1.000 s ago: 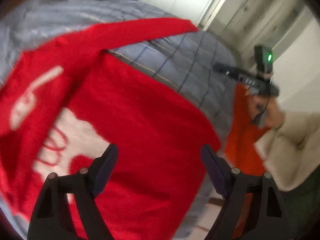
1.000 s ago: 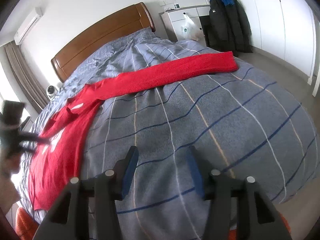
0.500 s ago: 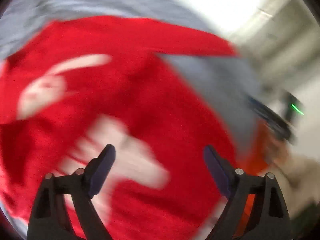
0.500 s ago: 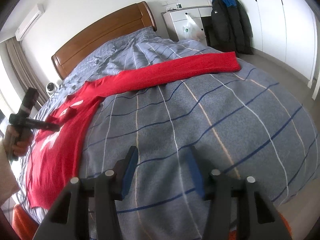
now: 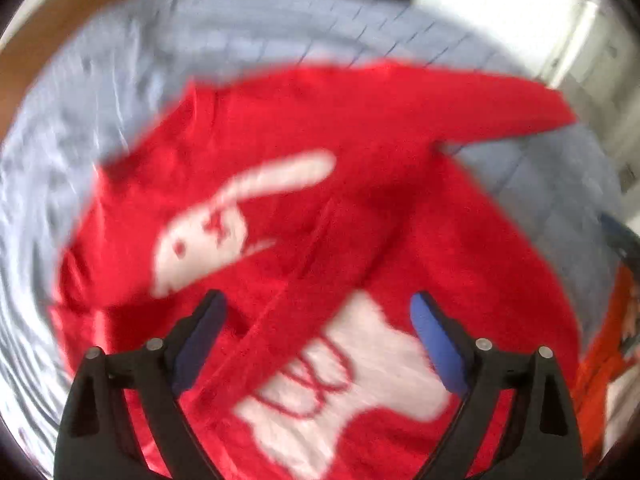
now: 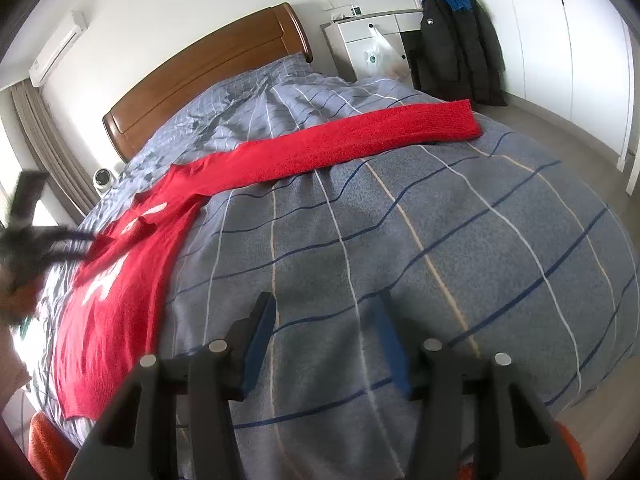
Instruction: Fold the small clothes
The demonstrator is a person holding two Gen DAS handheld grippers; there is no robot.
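Observation:
A red knit sweater [image 5: 460, 240] with a white rabbit pattern [image 5: 224, 232] lies flat on the grey-blue checked bedspread [image 6: 440, 240]. One sleeve [image 5: 304, 300] is folded diagonally across its chest. The other sleeve [image 6: 360, 144] stretches straight out over the bed. My left gripper [image 5: 316, 320] points steeply down just above the chest, jaws wide open, with the folded sleeve below the gap and no pad pressing it. In the right wrist view the left gripper [image 6: 68, 244] is a blurred dark shape at the sweater's [image 6: 120, 280] upper edge. My right gripper [image 6: 326, 332] hovers open over bare bedspread.
A wooden headboard [image 6: 208, 76] closes the far end of the bed. A white dresser [image 6: 360, 36] and a hanging dark coat [image 6: 456, 48] stand beyond the far corner, with wardrobe doors on the right. Something orange [image 6: 48, 440] sits below the near left bed edge.
My left gripper has swung from the sweater's lower side in over its chest and tipped further down. Its view has rolled. The right gripper has stayed where it was.

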